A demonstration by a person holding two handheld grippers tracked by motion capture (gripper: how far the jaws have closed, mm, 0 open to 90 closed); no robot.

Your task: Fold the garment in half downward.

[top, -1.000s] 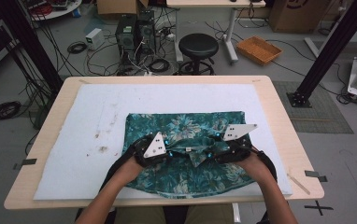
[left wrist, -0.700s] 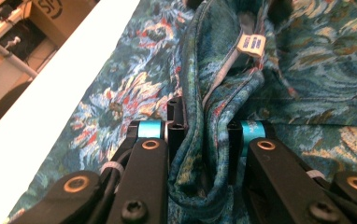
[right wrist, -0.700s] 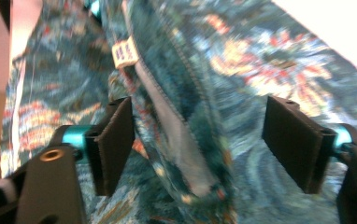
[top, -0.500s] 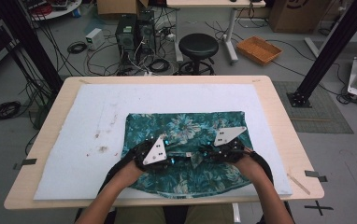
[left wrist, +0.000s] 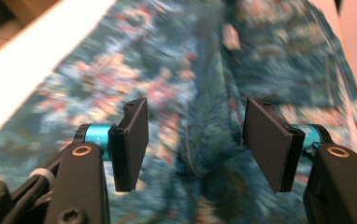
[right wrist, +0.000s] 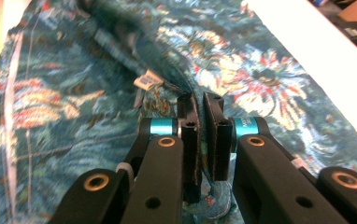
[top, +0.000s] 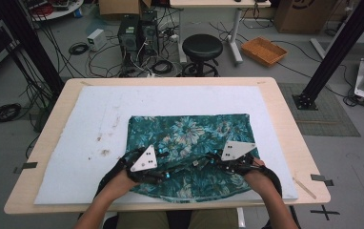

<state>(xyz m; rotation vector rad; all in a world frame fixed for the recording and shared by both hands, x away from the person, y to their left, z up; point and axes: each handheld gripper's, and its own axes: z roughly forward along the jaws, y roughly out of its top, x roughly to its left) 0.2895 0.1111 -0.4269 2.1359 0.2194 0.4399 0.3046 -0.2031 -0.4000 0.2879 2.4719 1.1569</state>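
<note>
While your left hand-held gripper (left wrist: pixel 194 140) had just been opening, its jaws stood apart over a raised fold of the floral cloth (top: pixel 189 138) without pressing it. Your right hand-held gripper (right wrist: pixel 200 140) was clamped on a fold at about five o'clock. Beyond, the cloth lay spread on the bench's (top: pixel 285 119) white pad (top: pixel 123 102).

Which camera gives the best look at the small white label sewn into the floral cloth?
The right gripper view: the label sits sharp just beyond the right gripper, on a raised fold of the floral cloth. The left gripper view shows it blurred, farther off. In the high view it is just a pale speck.
</note>
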